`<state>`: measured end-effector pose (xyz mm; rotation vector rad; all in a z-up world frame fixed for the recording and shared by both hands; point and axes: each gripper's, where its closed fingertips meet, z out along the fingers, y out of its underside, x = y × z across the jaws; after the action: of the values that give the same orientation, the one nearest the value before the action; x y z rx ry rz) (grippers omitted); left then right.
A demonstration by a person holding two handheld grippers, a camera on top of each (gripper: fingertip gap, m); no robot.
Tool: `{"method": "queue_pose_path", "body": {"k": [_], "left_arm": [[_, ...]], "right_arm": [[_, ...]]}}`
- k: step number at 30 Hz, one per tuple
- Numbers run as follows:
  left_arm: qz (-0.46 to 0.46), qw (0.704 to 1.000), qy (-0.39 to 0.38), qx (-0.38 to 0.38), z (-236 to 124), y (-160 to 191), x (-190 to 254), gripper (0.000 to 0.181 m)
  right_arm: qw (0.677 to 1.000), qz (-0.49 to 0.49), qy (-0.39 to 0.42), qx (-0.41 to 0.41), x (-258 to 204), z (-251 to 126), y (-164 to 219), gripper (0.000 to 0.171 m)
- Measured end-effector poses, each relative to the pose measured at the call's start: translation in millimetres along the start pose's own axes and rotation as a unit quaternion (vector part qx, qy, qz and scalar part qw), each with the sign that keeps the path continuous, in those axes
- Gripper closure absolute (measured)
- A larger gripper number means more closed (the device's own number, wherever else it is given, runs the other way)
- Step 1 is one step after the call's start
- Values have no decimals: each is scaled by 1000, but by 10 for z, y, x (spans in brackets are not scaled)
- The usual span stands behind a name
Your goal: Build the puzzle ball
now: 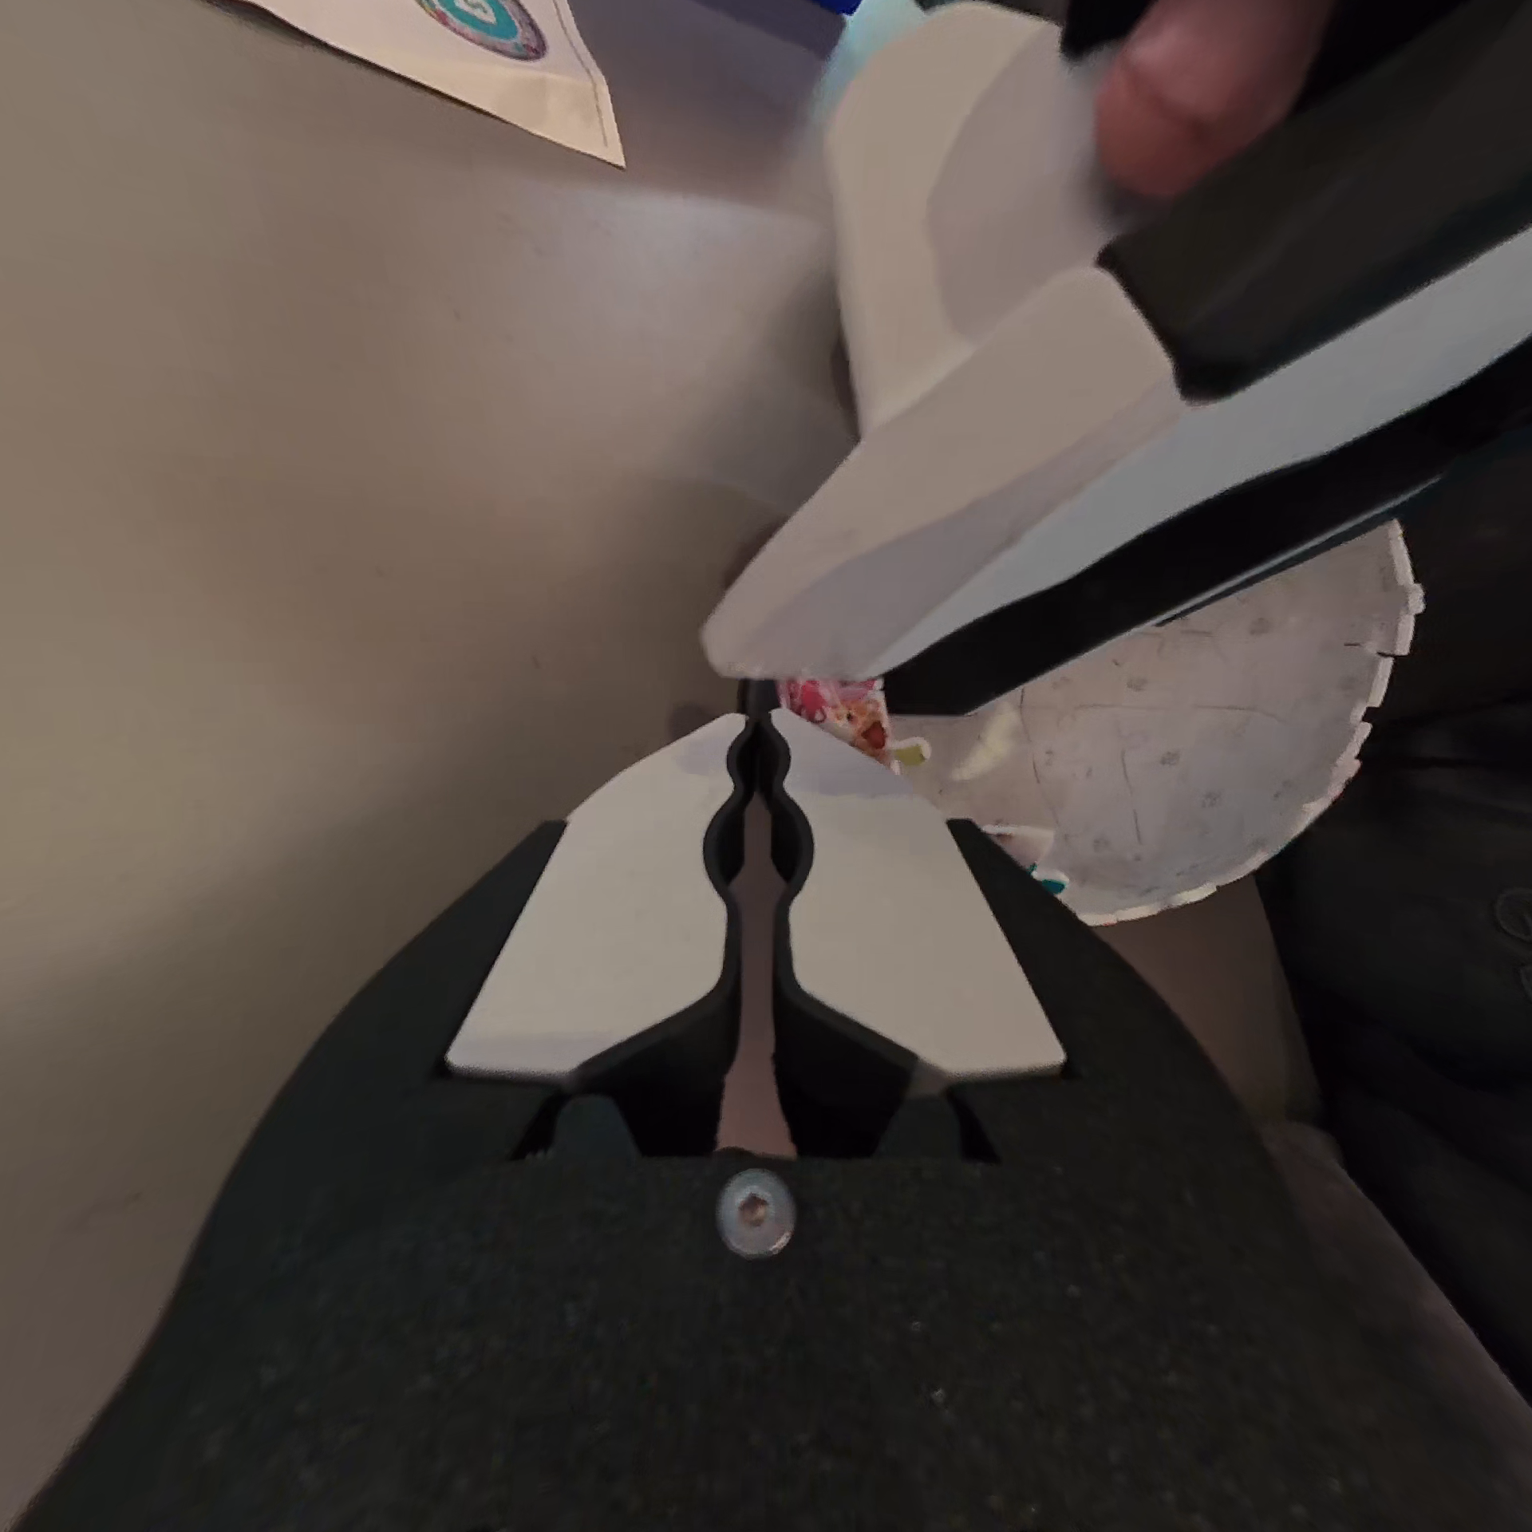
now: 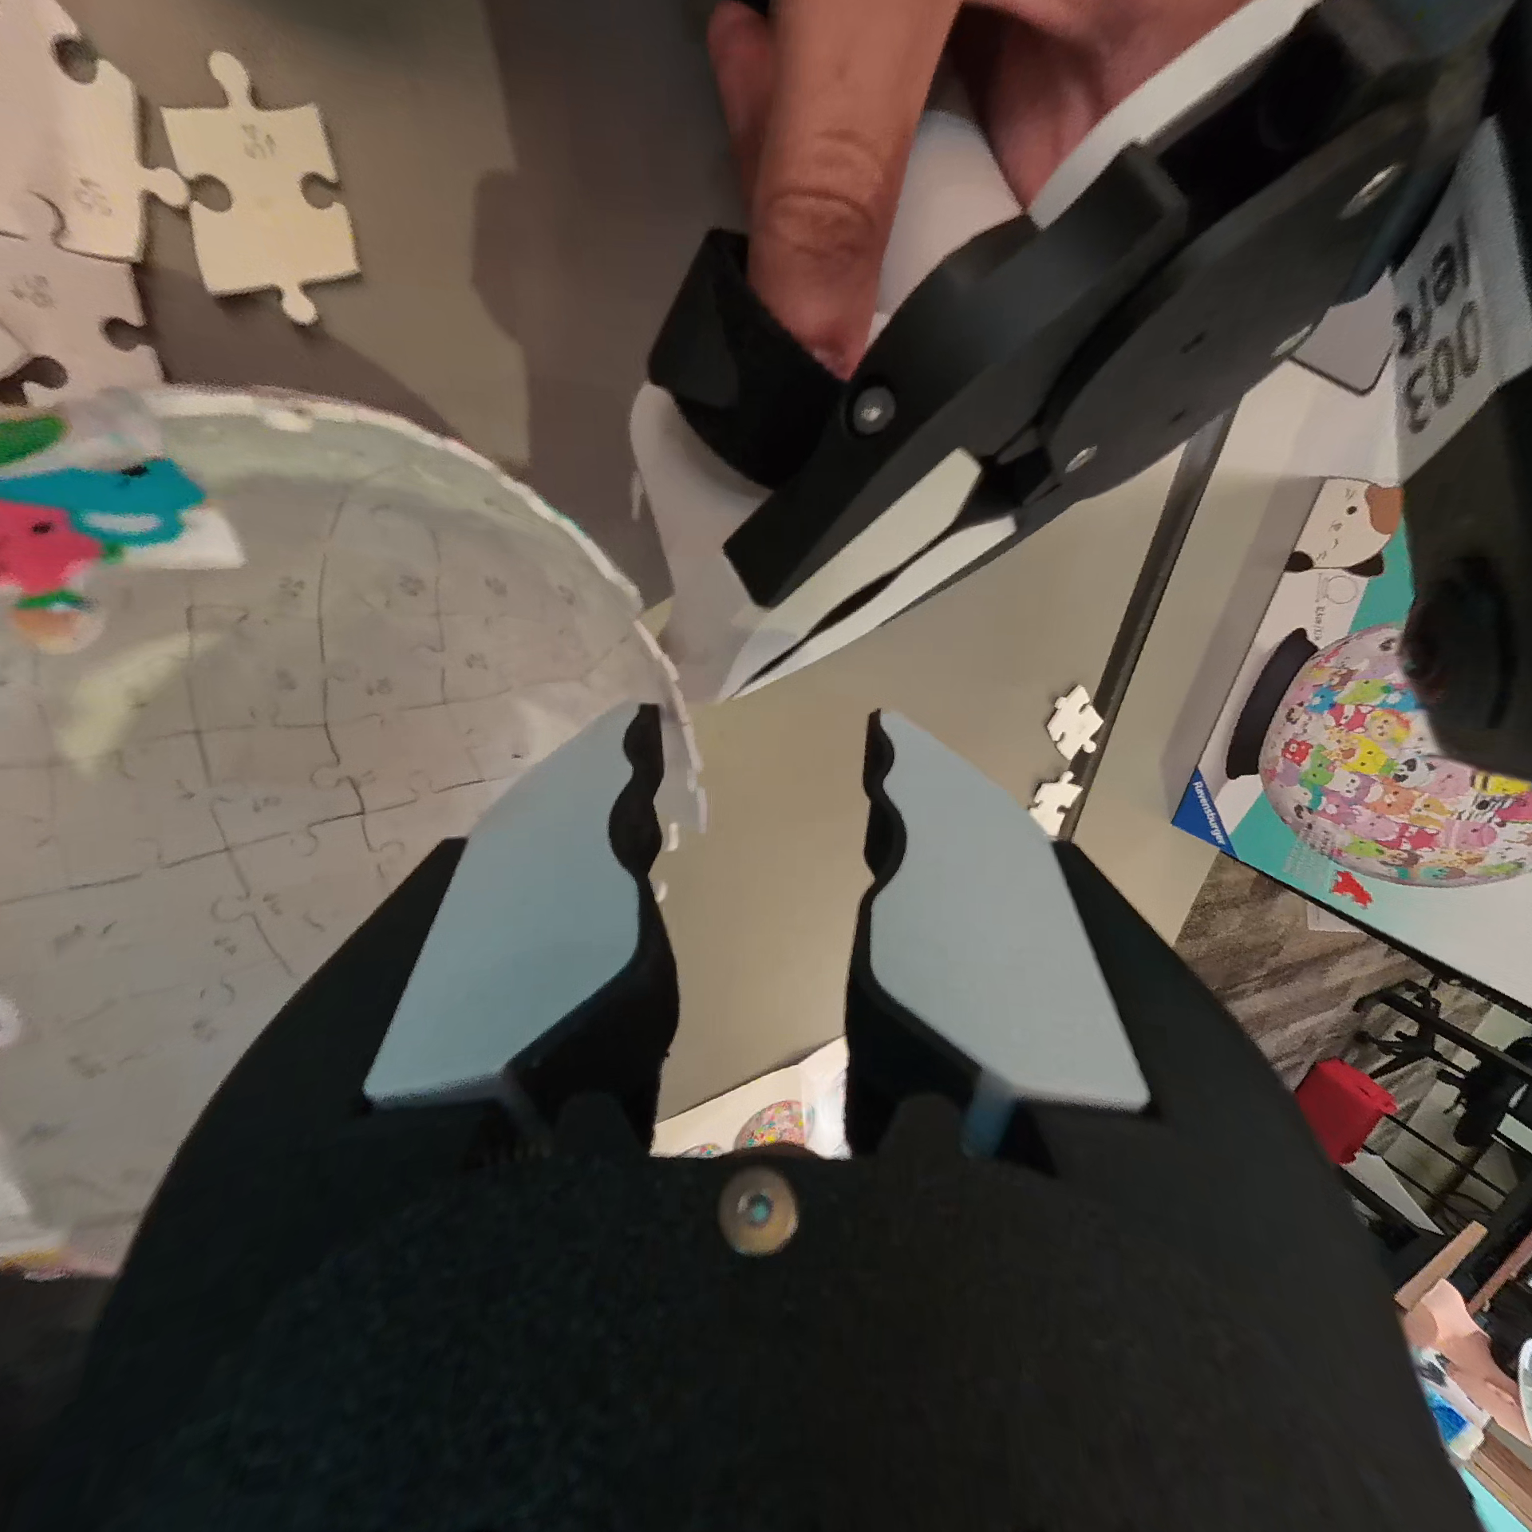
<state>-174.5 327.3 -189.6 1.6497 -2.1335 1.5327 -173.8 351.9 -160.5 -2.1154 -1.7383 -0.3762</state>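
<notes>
The puzzle ball is a half-built white shell (image 2: 332, 705) seen from its numbered inside, with colourful printed bits at its edge. It also shows in the left wrist view (image 1: 1161, 746). My left gripper (image 1: 756, 713) is shut, its tips pinching the shell's rim by a colourful patch (image 1: 837, 713). In the right wrist view it (image 2: 734, 684) comes in from the upper right. My right gripper (image 2: 763, 717) is open, with the shell's rim (image 2: 688, 779) between its fingers, against the left one. One of its fingers (image 1: 870, 564) crosses just above the left tips.
Loose white puzzle pieces (image 2: 257, 182) lie face down at the far left, and two more (image 2: 1073, 717) near the table edge (image 2: 1144, 663). The puzzle box (image 2: 1343, 787) stands beyond that edge. A printed sheet (image 1: 497, 75) lies far off. A person's hand (image 2: 812, 191) holds the left gripper. Left and right tips are no more than a few centimetres apart.
</notes>
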Motion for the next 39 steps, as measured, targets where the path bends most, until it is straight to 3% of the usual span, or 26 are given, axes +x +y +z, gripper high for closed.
{"method": "queue_pose_path", "body": {"k": [15,21,26,33,39], "left_arm": [[3,1000,-6,-3,30,-3,-23,181],[-10,1000,-17,11,-6,-27,-106,180],[-12,1000,-28,-5,87,-31,-194,180],[-9,999,-12,-38,261,-40,-195,181],[-20,999,-36,-7,111,-5,-264,180]], "right_arm": [[1000,4,-5,-9,-7,48,22,122],[999,27,-11,36,65,-275,100,125],[1000,28,-7,-13,41,-301,253,123],[995,43,-73,-61,-86,-165,275,122],[982,52,-180,6,-234,-89,195,129]]}}
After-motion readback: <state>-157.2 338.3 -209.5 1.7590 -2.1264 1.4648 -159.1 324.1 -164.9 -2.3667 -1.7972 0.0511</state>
